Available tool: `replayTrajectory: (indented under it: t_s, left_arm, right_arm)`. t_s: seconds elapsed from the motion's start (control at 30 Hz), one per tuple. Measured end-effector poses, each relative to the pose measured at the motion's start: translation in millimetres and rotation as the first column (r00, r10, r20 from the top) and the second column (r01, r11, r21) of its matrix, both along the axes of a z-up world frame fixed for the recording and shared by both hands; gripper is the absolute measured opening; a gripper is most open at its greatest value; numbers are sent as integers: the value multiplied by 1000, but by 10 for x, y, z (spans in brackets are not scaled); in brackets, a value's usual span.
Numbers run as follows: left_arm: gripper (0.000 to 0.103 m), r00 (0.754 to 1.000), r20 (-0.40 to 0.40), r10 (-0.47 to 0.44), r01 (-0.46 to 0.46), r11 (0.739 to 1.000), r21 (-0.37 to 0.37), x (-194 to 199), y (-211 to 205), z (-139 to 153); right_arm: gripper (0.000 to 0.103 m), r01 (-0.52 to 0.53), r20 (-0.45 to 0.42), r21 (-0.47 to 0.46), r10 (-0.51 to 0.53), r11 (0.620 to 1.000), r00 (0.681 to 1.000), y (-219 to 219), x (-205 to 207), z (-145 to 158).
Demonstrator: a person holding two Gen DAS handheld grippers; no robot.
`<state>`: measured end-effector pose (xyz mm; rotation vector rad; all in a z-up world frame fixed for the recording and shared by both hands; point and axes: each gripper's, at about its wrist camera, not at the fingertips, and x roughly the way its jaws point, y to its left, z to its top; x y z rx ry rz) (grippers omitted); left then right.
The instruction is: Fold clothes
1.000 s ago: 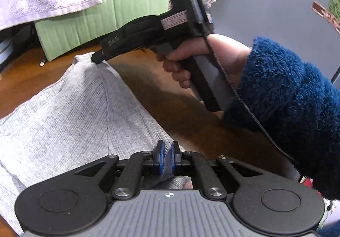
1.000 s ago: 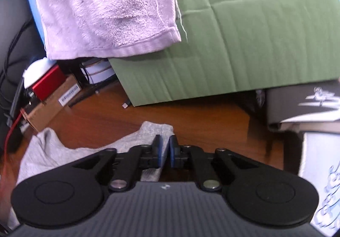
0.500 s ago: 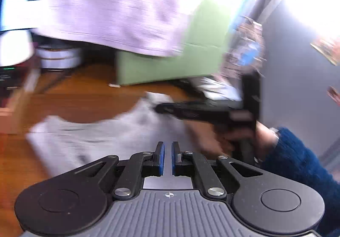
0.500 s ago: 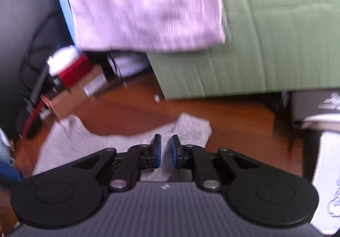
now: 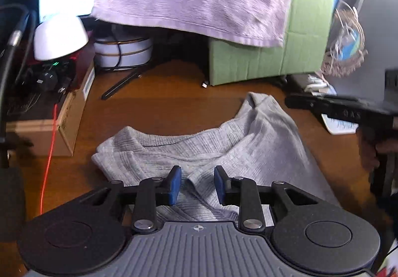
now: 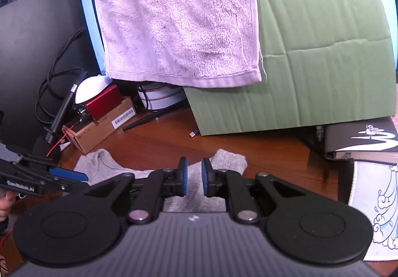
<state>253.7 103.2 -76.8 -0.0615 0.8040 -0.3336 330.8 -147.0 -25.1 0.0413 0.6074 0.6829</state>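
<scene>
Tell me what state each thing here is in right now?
Grey ribbed top: lying rumpled on the wooden table, partly folded, held by neither claw.
Left claw: jaws opening, nothing pinched between them.
Right claw: narrow gap, gripping nothing.
Lilac towel: hanging, draped over the screen behind.
Green cardboard: standing upright.

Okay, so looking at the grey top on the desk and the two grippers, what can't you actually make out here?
- Grey top: its near part is hidden behind the left gripper, whose jaws are opening, in the left wrist view.
- Grey top's middle, right wrist view: covered by the right gripper.
- Right gripper's tips, left wrist view: blurred, so its opening is unreadable there.
- Screen behind the purple towel: mostly covered.
</scene>
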Motion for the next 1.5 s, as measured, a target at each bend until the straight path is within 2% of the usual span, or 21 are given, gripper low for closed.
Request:
replayTrajectory:
  t_s: [0.03, 0.27, 0.37, 0.47, 0.6, 0.73, 0.87, 1.03, 1.1, 1.2, 1.3, 1.43, 1.5]
  left_arm:
    - [3, 1000, 4, -3, 3, 1000, 2, -6, -4, -11]
    - [2, 994, 54, 90, -88, 996, -24, -174, 101, 220]
    - [3, 995, 21, 99, -98, 995, -14, -150, 129, 187]
    - [3, 993, -35, 112, -112, 994, 10, -51, 112, 12]
    - [3, 993, -38, 114, -113, 993, 18, -45, 99, -7]
    - [3, 993, -47, 110, -110, 994, 5, -46, 137, -8]
    - [3, 993, -44, 110, -110, 994, 5, -37, 118, -21]
    - [4, 993, -46, 107, -107, 994, 10, -27, 118, -18]
    - [4, 993, -46, 109, -109, 994, 12, -28, 113, -15]
    - [4, 993, -47, 112, -112, 994, 14, -28, 106, -14]
    - [4, 993, -46, 113, -112, 994, 18, -28, 95, -20]
    - [4, 993, -47, 111, -110, 994, 15, -27, 105, -22]
    - [4, 993, -50, 111, -110, 994, 11, -26, 115, -25]
  right_arm:
    - [13, 8, -4, -11, -8, 1000, 1000, 13, 25, -21]
    - [13, 46, -59, -50, -49, 998, 997, 47, 264, -266]
    - [12, 51, -64, -37, -53, 998, 997, 26, 289, -329]
    - [11, 50, -61, -30, -52, 998, 997, 14, 290, -348]
    - [12, 48, -25, -71, -50, 996, 998, 56, 240, -332]
    - [13, 56, 39, -85, -53, 995, 998, 34, 39, -159]
    - [12, -19, 67, -76, 24, 997, 997, -24, -429, -4]
    - [12, -49, 26, -140, 53, 989, 998, 77, -775, -222]
    - [12, -37, 28, -131, 41, 991, 999, 65, -799, -286]
    - [12, -31, 21, -121, 34, 992, 999, 58, -758, -194]
    - [12, -19, 58, -123, 26, 992, 998, 136, -656, -95]
    - [12, -3, 32, -184, 9, 983, 999, 306, -386, -225]
    - [12, -1, 29, -170, 6, 985, 1000, 299, -340, -282]
